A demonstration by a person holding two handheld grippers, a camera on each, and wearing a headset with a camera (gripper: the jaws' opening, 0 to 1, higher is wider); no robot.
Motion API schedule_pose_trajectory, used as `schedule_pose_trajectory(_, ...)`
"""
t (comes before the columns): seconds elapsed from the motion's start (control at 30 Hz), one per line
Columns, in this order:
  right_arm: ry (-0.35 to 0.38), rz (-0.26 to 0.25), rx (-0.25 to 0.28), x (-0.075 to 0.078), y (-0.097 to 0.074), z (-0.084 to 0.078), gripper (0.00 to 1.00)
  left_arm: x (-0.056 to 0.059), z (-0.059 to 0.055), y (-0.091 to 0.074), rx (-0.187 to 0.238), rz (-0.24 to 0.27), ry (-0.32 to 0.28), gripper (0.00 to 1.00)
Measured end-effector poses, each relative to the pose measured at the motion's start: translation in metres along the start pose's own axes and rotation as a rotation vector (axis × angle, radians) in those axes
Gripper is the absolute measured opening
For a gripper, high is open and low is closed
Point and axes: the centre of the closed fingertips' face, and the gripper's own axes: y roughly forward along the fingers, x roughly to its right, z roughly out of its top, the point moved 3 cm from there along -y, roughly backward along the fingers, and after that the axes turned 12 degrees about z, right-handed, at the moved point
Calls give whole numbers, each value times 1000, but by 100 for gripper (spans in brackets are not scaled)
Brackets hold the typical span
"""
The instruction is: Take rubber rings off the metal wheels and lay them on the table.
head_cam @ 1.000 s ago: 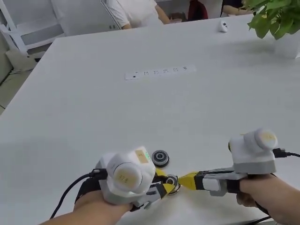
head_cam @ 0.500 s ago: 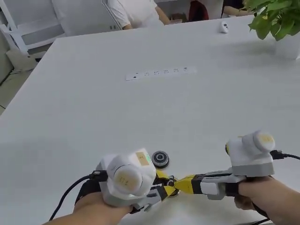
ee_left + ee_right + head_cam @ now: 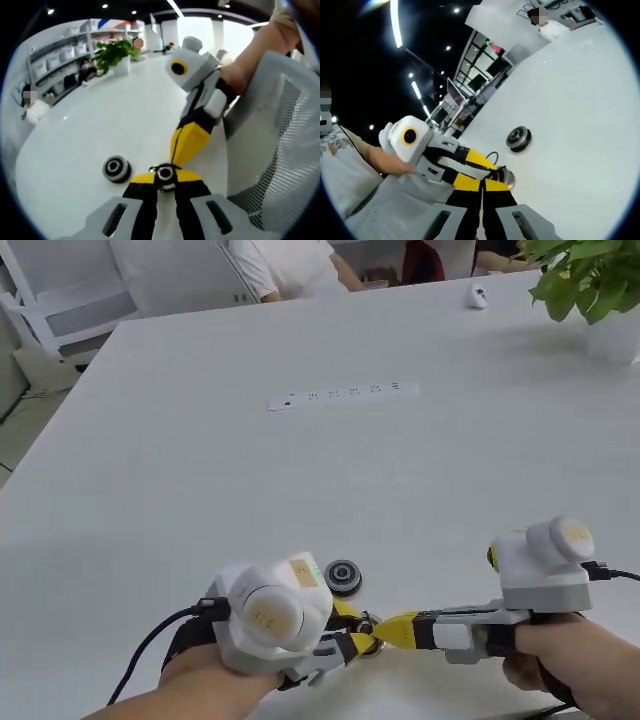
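Observation:
A small metal wheel [image 3: 366,626] hangs just above the white table [image 3: 300,470] near its front edge, with my left gripper [image 3: 358,632] shut on it. In the left gripper view the wheel [image 3: 165,175] sits between my yellow jaws. My right gripper [image 3: 382,632] comes in from the right, jaws closed at the wheel's edge on its thin black rubber ring [image 3: 491,156], which stands off the wheel [image 3: 504,176] in a loop. A second wheel [image 3: 342,577] with its black ring on lies on the table just beyond.
A white power strip [image 3: 340,395] lies mid-table. A potted plant [image 3: 590,280] stands at the far right corner beside a small white object [image 3: 477,297]. A person [image 3: 290,265] sits at the far edge. A mesh chair [image 3: 280,125] is behind me.
My right gripper slid slightly left toward the held wheel, then eased back right. The left gripper and the wheel on the table stayed put.

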Motion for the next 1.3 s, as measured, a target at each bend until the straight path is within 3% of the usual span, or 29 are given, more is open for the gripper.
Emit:
schedule_pose_trajectory(0.2, 33, 30, 22, -1, -1, 1, 0, 0, 0, 0, 2, -1, 0, 13)
schedule_pose_trajectory(0.5, -22, -75, 4, 14, -6, 2, 0, 0, 0, 0, 14, -4, 0, 13)
schedule_pose_trajectory(1.1, -48, -89, -1, 15, -7, 4, 0, 2, 5, -7, 13, -32, 31, 19)
schedule_pose_trajectory(1.3, -58, -86, -9, 13, -6, 5, 0, 0, 9, -18, 32, -52, -4, 26)
